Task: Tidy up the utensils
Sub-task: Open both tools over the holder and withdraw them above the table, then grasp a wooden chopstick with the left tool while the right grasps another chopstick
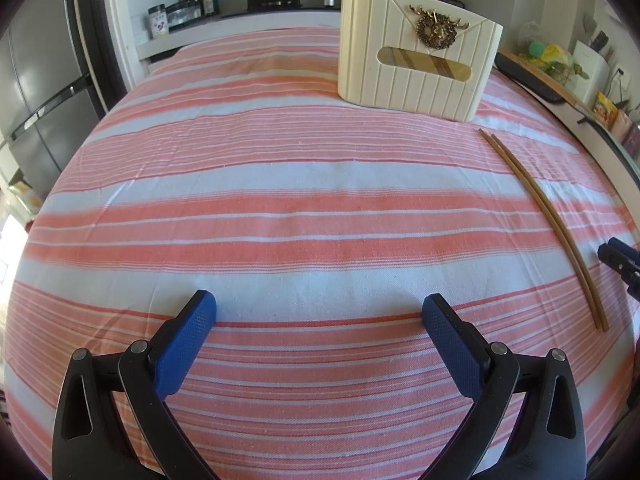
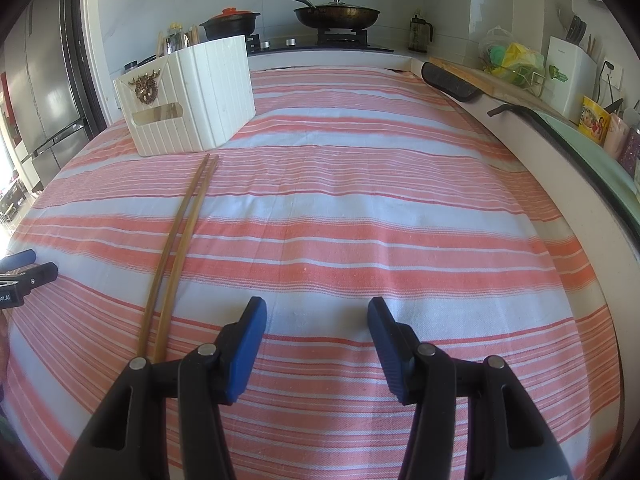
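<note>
We see left gripper (image 1: 319,312) and right gripper (image 2: 317,316) with jaws apart, empty, over the striped cloth (image 2: 360,208); chopsticks (image 2: 176,248) lie between them, near the holder (image 2: 192,108)

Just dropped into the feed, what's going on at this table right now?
Nothing is being handled yet. A pair of wooden chopsticks lies side by side on the striped tablecloth, between the two grippers. The left gripper and right gripper both hover open and empty. The cream utensil holder stands beyond the chopsticks, with some utensils already in it.
</note>
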A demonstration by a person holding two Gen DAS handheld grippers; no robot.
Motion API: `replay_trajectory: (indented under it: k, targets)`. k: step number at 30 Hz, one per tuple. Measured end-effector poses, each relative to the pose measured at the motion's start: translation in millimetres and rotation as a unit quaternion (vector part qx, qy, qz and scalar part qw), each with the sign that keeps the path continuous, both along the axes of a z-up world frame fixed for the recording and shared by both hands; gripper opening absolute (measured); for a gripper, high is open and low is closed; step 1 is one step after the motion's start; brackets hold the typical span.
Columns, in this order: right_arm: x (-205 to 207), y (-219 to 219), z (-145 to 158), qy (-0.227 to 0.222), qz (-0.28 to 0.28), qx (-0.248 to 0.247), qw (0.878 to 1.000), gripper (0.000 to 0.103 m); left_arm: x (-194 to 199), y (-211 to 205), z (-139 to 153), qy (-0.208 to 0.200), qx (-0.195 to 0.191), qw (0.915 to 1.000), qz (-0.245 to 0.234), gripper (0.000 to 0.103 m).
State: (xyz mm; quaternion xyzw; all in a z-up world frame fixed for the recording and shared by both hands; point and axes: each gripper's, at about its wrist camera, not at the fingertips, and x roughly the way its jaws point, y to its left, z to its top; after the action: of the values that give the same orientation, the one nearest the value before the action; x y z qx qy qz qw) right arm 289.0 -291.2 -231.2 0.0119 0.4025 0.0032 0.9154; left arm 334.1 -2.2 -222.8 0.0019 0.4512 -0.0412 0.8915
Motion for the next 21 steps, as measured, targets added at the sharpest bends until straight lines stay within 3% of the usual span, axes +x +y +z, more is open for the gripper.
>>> replay_trajectory:
  k: [12, 17, 21]
  targets:
    - [1.5, -2.5, 5.9, 0.008, -0.004, 0.023, 1.0, 0.054, 1.1, -0.5, 0.4, 0.0, -0.004, 1.0, 0.0, 0.102]
    - [6.4, 38.0, 30.1, -0.002, 0.068, 0.054, 0.996, 0.053, 1.2, 0.1, 0.2, 0.0, -0.007, 1.0, 0.001, 0.102]
    - [25.6, 67.8, 29.8, 0.016, 0.102, 0.036, 0.994, 0.039, 1.1, 0.4, 0.4, -0.001, -0.009, 1.0, 0.001, 0.102]
